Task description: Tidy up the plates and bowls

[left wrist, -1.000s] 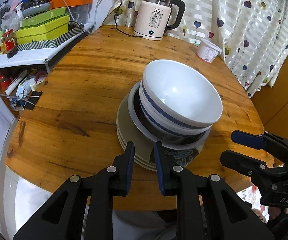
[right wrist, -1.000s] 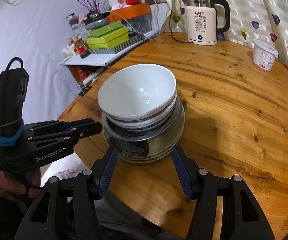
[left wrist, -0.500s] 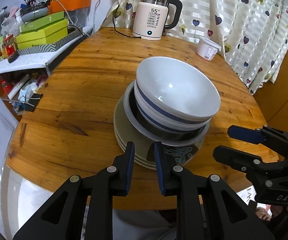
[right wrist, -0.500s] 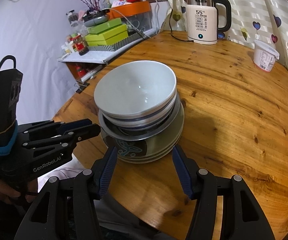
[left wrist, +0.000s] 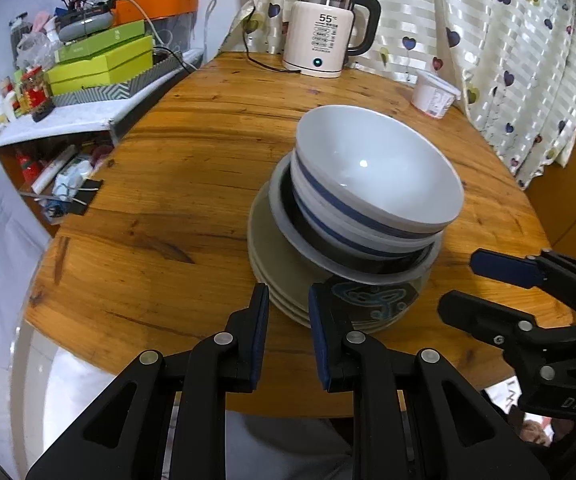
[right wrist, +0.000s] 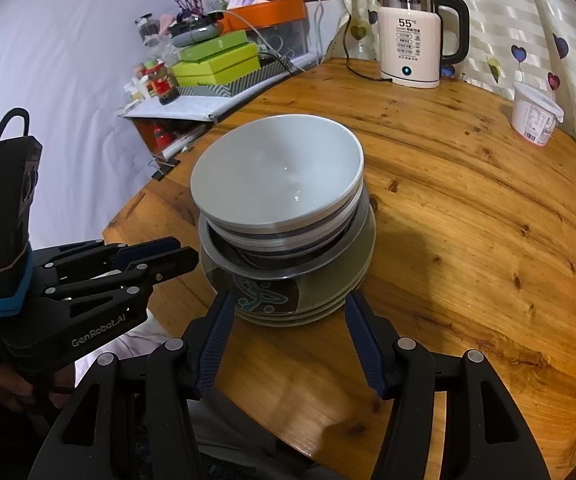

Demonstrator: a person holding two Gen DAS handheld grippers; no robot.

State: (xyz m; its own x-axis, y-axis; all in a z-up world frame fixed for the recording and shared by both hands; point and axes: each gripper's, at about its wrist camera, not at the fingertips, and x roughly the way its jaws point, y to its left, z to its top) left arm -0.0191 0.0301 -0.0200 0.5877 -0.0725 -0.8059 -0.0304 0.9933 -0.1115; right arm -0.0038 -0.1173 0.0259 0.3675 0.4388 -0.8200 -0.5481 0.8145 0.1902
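A stack stands near the front edge of the round wooden table [left wrist: 192,184]: several greenish plates [left wrist: 272,256] at the bottom, a dark bowl with a grey rim [left wrist: 328,256] on them, and white blue-banded bowls [left wrist: 372,176] nested on top. The stack also shows in the right wrist view [right wrist: 280,184]. My left gripper [left wrist: 288,304] is slightly open and empty, its tips at the front-left rim of the plates. My right gripper [right wrist: 288,312] is open wide and empty, its fingers on either side of the plates' front edge. It also shows in the left wrist view [left wrist: 484,284].
A white electric kettle [left wrist: 324,40] with a cord stands at the table's back. A white tub [left wrist: 434,94] sits at the back right by the heart-print curtain. A cluttered shelf with green boxes [left wrist: 100,64] stands left of the table.
Both grippers have moved a little closer to the stack. The stack has not moved and neither gripper's opening has changed.
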